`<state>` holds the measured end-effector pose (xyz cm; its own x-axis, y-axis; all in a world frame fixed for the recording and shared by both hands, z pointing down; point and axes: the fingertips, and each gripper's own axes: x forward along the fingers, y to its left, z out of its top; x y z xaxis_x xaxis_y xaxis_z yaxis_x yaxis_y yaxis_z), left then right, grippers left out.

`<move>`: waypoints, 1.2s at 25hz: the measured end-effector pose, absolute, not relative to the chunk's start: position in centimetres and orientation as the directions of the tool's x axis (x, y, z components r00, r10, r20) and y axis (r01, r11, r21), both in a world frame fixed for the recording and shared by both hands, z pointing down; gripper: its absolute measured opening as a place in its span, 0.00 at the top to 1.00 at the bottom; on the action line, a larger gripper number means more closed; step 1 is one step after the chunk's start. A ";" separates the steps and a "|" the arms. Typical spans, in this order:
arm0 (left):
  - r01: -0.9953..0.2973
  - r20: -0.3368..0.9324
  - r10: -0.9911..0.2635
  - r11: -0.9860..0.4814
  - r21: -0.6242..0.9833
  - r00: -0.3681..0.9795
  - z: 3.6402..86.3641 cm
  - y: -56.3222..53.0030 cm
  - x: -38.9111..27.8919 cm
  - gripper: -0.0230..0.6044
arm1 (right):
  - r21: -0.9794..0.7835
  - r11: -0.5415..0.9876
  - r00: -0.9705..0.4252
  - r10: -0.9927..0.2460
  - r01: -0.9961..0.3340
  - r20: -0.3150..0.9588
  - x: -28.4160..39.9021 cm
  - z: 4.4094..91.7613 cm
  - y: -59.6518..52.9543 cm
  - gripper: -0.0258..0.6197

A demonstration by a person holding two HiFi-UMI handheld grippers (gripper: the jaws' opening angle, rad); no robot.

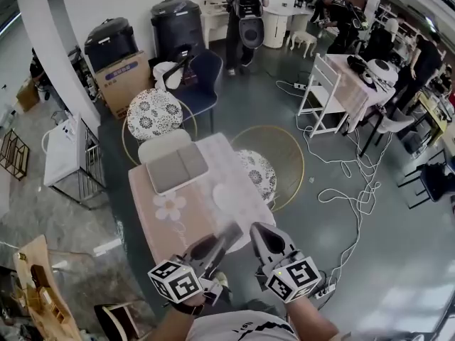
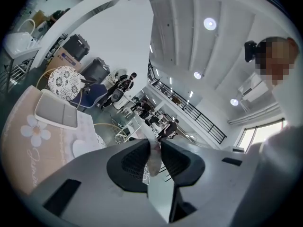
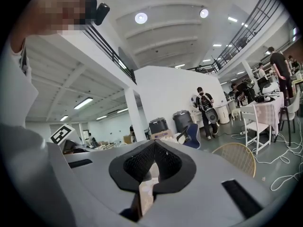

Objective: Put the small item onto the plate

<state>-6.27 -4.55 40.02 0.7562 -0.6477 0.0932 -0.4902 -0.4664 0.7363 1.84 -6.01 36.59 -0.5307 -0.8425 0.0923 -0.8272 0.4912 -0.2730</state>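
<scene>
Small item (image 2: 152, 161) pinched in left claw (image 2: 154, 142); right claw (image 3: 155, 141) closed, empty; plate (image 1: 226, 195) on pink table (image 1: 153, 226); grey floor (image 1: 398, 275).

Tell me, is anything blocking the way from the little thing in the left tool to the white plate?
Nothing visible does. The small item sits clamped in the left tool, and only bare tablecloth lies between it and the white plate.

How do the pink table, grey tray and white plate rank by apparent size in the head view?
Largest to smallest:
1. pink table
2. grey tray
3. white plate
The plate's edge is faint against the cloth, yet it clearly looks smaller than the tray.
</scene>
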 end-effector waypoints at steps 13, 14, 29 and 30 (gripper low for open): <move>-0.490 0.155 -0.612 -0.429 0.759 0.776 45.1 -13.5 -4.5 0.83 | -0.265 0.469 -0.513 -0.849 -0.843 0.128 3.6 39.2 -15.0 0.94; -0.494 0.161 -0.614 -0.422 0.760 0.772 45.5 -14.2 -4.2 0.83 | -0.261 0.474 -0.517 -0.847 -0.841 0.126 3.9 39.5 -16.0 0.94; -0.581 0.281 -0.624 -0.346 0.737 0.729 54.3 -20.2 -2.4 0.83 | -0.270 0.491 -0.544 -0.821 -0.828 0.174 6.1 46.9 -23.4 0.94; -0.583 0.291 -0.618 -0.342 0.737 0.730 55.3 -20.3 -2.3 0.83 | -0.273 0.485 -0.540 -0.821 -0.831 0.184 6.0 47.8 -23.4 0.94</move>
<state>-2.33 -20.30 55.32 0.7303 -0.6181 0.2909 -0.5832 -0.3424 0.7367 6.01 -23.41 47.79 -0.5401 -0.8213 0.1839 -0.8307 0.4852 -0.2728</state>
